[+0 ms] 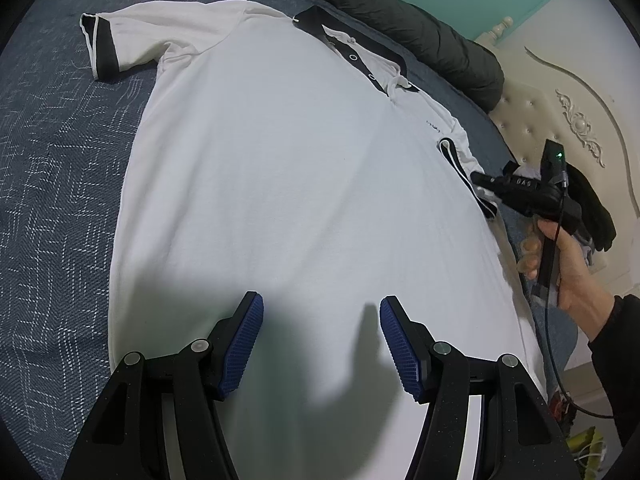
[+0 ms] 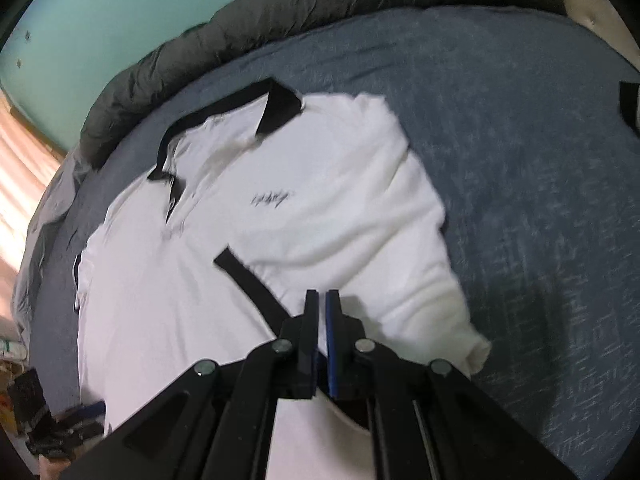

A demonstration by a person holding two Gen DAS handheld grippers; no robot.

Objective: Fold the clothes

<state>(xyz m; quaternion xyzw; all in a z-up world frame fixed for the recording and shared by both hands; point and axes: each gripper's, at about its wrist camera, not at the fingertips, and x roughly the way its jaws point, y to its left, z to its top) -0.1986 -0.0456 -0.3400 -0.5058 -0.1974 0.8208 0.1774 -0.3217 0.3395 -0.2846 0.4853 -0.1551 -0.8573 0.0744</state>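
Nearest the lens of the left wrist view, the left gripper (image 1: 320,320) hung over the near hem part of the white polo shirt (image 1: 280,180), its blue-padded tongs standing well apart with nothing between them, apparently waiting its turn instead of gripping. The shirt lay face up on the blue patterned bedspread (image 1: 60,160), collar toward the far side, buttons showing on the black placket (image 1: 360,64). Its left sleeve (image 1: 116,36) stretched flat out to the far left, black cuff at the end, not yet folded in. On the right, the other sleeve (image 2: 360,240) had been turned inward over the chest, so its black cuff (image 2: 248,284) crossed the white front just below the small script logo (image 2: 272,199). The right gripper (image 2: 322,300) stood over that folded sleeve with its tongs brought together; in its own view the tips sat right at the fabric beside the cuff, but whether cloth was pinched between them could not be told. A hand (image 1: 560,268) in a dark sleeve held that tool from the right edge of the bed. A rolled dark quilt (image 1: 420,20) lay along the far side, clear of the work. By my reading, the first sleeve fold was being laid, with the left sleeve to come.
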